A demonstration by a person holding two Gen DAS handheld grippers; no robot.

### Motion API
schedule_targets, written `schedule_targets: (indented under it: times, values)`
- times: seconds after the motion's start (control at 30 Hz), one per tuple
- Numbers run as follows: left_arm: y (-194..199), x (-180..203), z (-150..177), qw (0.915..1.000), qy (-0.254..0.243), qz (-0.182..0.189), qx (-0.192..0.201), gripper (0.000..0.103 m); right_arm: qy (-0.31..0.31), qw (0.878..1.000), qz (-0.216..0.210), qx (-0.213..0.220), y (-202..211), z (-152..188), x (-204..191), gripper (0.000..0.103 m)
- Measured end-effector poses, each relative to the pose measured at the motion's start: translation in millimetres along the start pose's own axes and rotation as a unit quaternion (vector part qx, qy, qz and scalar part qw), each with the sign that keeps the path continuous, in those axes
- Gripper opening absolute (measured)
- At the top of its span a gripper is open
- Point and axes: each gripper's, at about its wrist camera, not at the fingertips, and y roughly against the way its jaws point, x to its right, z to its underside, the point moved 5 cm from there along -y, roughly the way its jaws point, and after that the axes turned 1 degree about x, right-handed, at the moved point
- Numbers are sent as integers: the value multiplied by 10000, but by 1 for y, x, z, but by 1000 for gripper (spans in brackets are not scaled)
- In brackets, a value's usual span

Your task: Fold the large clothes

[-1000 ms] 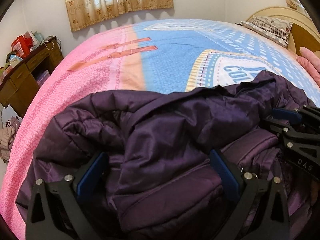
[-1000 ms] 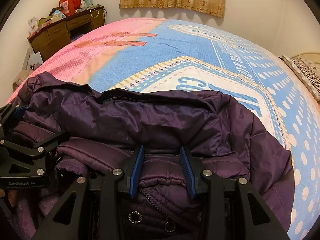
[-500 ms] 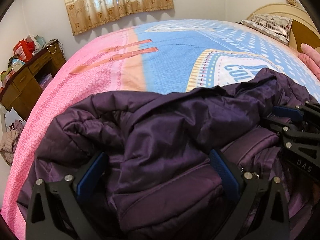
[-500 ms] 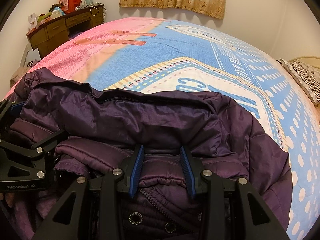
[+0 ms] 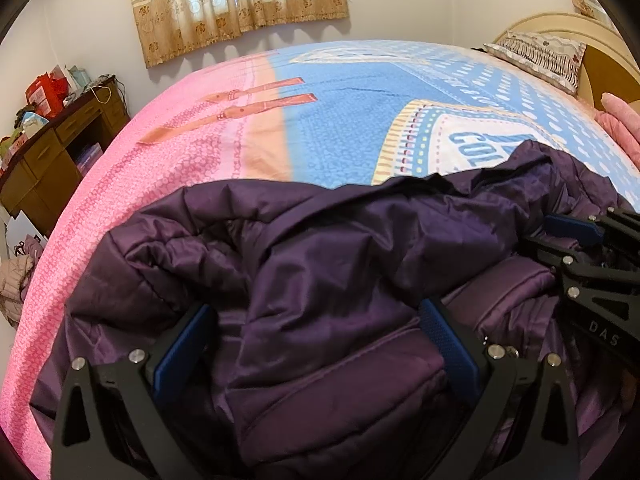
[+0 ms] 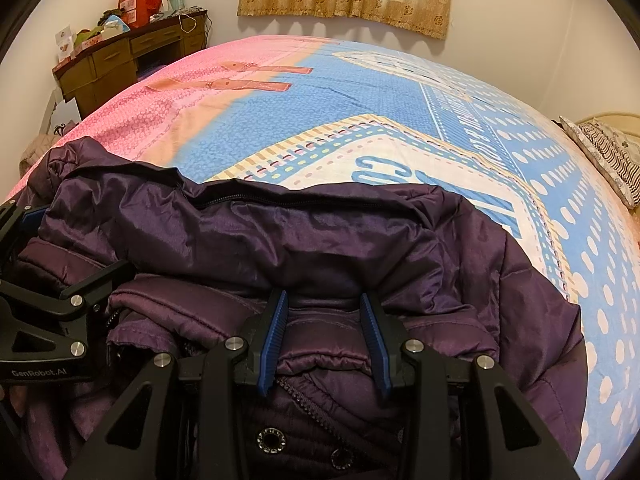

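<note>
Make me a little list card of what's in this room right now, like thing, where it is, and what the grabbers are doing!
thing: purple puffy jacket, bunched up
where: on the near edge of the bed cover, which is pink and blue
left gripper: jaws wide, a thick fold of jacket between them
right gripper: closed on a jacket fold
pillow: far end of the bed
desk: by the wall, cluttered
curtain: hanging on the far wall

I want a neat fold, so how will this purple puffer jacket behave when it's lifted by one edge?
The purple jacket will probably sag and drape: it already lies in soft bunched folds. Its shiny shell looks slippery, so layers may slide. The quilted padding suggests it is bulky but light, likely springing open.
</note>
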Motion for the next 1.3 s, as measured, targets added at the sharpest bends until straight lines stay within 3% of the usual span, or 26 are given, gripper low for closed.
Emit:
schedule_targets:
  times: [0.43,0.57,0.6,0.67,0.73,0.8,0.9,1.03,1.17,1.3]
  values:
    - [-1,2,0,9999,-59,-95,7,103,56,10000,79,-22,-1,0,-2,39]
    - [2,1,-2,10000,-1,-36,-5,103,-94,9997,-208,-53,3,-4,3,40]
    - [5,-1,-3,10000,46,12,-30,103,-102,9993,-338,-77,7,-5,6,42]
    - [27,-11,-8,9995,310,17,4,102,-188,9978,-634,-95,31,-4,18,59]
    - [60,-22,-10,9964,744,313,271,100,-407,9953,-877,113,66,2,32,70]
    - [107,-36,-1,9908,1071,568,607,100,-495,9916,-1172,248,105,21,47,72]
    - [176,-51,43,9865,1075,785,956,101,-704,9857,-1530,104,160,70,70,73]
    - [242,-64,137,9892,858,792,881,103,-723,9812,-1751,-353,221,166,90,74]
    - [269,-65,230,9837,1250,1223,423,103,-969,9745,-1867,-777,262,270,101,74]
    - [273,-53,292,9814,1426,1282,117,103,-1219,9714,-1829,-897,273,334,98,74]
